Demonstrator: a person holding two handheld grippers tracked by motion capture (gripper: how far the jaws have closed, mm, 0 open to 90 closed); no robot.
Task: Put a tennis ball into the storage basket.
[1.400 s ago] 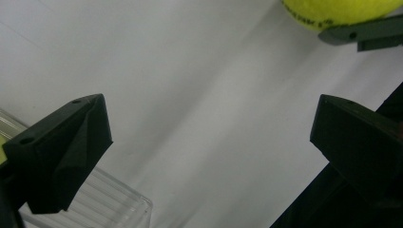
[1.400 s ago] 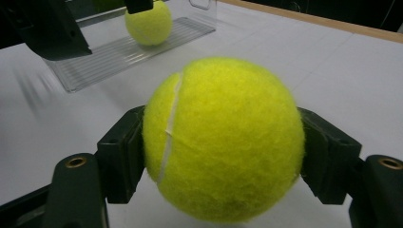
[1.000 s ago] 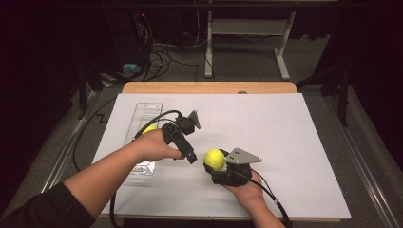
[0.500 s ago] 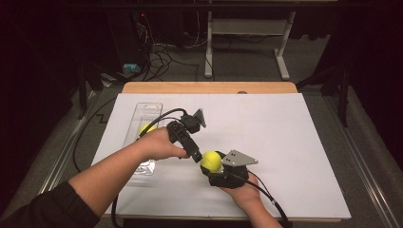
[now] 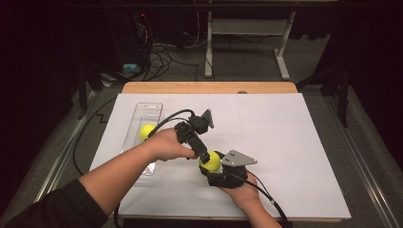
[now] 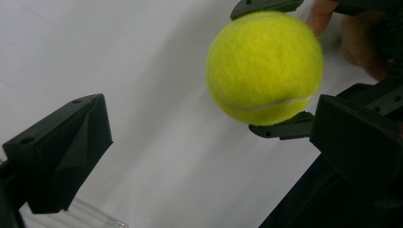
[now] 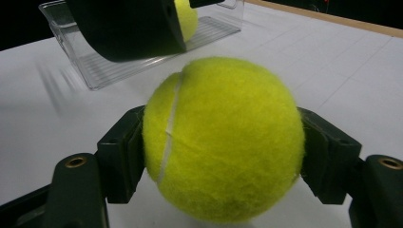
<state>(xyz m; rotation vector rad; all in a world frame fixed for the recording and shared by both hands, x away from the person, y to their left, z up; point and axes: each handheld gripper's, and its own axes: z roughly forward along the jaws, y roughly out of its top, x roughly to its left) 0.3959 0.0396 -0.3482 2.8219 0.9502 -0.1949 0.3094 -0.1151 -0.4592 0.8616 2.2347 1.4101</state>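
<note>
The right gripper (image 5: 209, 164) is clamping a tennis ball (image 7: 223, 140) (jaws pressing both sides); the left gripper (image 5: 203, 156), jaws spread, is seemingly hovering beside it.

Tennis ball (image 7: 223, 142): fuzzy felt, matt. Tray (image 5: 146, 110): clear glossy plastic. Table cover (image 5: 285, 142): smooth white paper. Table edge (image 5: 209, 87): wood.

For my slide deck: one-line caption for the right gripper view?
Right gripper clamps a tennis ball above the white table; a clear tray behind.

High overview; two close tool views, shared tennis ball (image 5: 211, 160).
</note>
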